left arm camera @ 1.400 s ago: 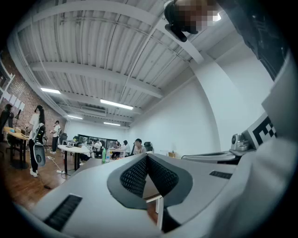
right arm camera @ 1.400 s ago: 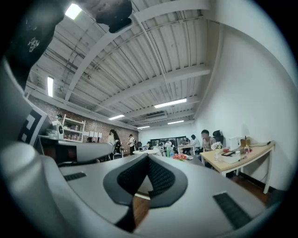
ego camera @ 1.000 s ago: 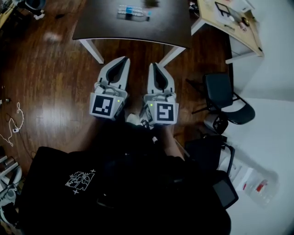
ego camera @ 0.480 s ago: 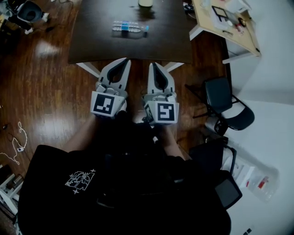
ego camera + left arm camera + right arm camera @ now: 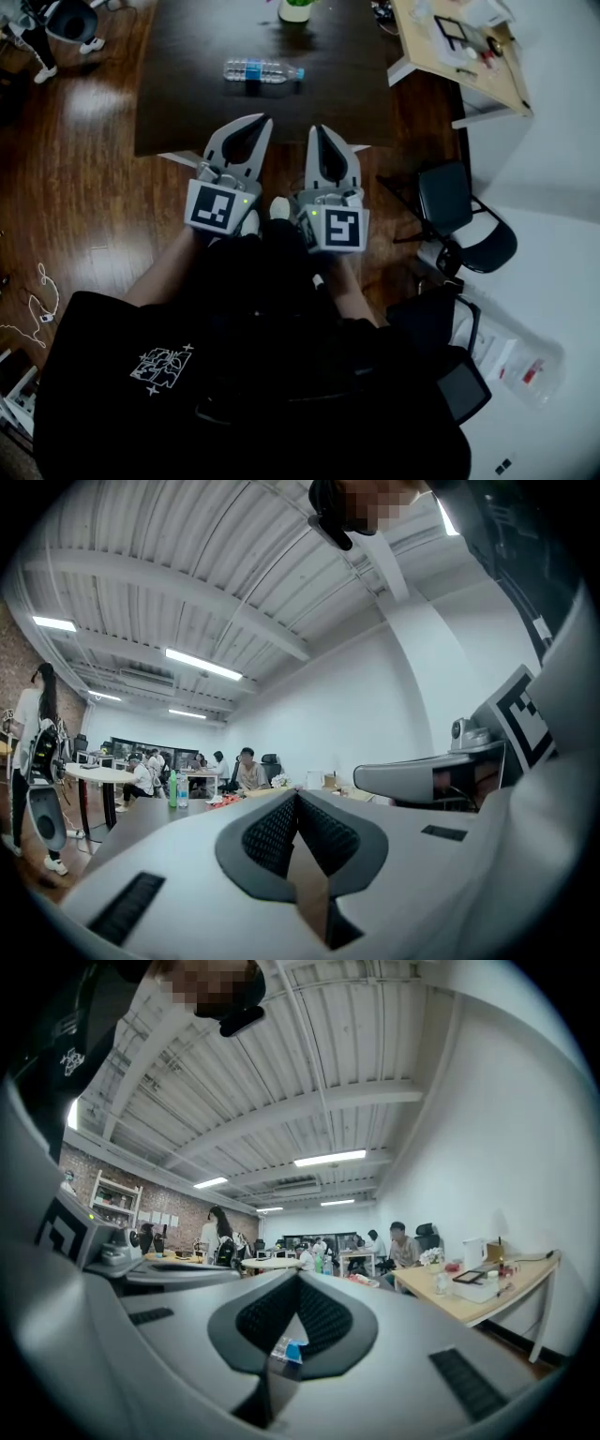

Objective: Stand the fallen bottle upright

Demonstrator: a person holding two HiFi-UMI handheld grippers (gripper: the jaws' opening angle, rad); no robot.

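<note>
A clear plastic water bottle with a blue label and a blue cap lies on its side on the dark table, cap to the right. My left gripper and right gripper are held side by side, level, tips just over the table's near edge, short of the bottle. Both are shut with nothing between the jaws. In the right gripper view the bottle shows low through the gap behind the shut tips of the right gripper. The left gripper view shows the left gripper shut, and no bottle.
A plant pot stands at the table's far edge. A light wooden desk with small items is at the right, a black office chair below it. Cables lie on the wooden floor at the left. Several people sit in the background.
The table and bottle have come closer in the head view. Both grippers have advanced from over the floor to the table's near edge, still shut and side by side.
</note>
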